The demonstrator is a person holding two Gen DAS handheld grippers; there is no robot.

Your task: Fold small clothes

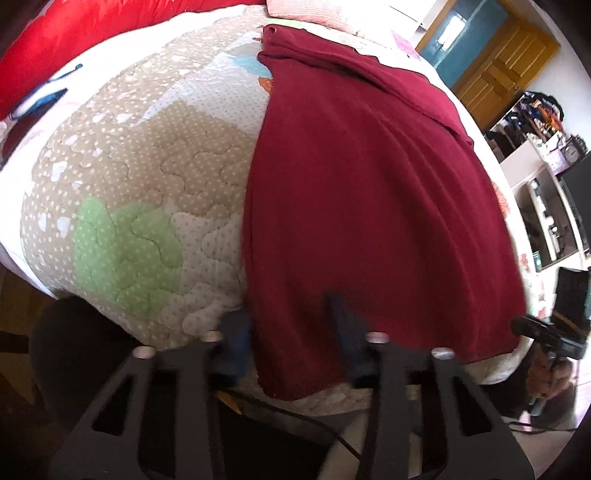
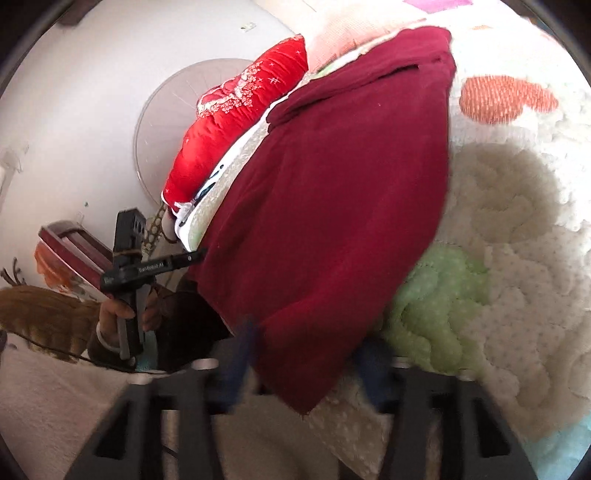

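A dark red garment [image 1: 369,192] lies spread flat on the quilted bedspread [image 1: 147,147], its near end reaching the bed's edge. My left gripper [image 1: 290,326] stands at the garment's near left corner. One blue finger [image 1: 236,332] is just off the hem and the other rests on the cloth; the jaws stand apart and the cloth between them is flat. In the right wrist view the garment [image 2: 332,184] has its other near corner between the fingers of my right gripper [image 2: 310,354], also apart. A hand holds the left gripper [image 2: 195,256] at the far corner.
A red padded quilt [image 1: 55,44] and a pink pillow [image 1: 314,11] lie at the head of the bed. White shelves [image 1: 546,177] and a wooden door [image 1: 498,62] stand beyond the bed's right side. A round pale disc [image 2: 166,122] hangs on the white wall.
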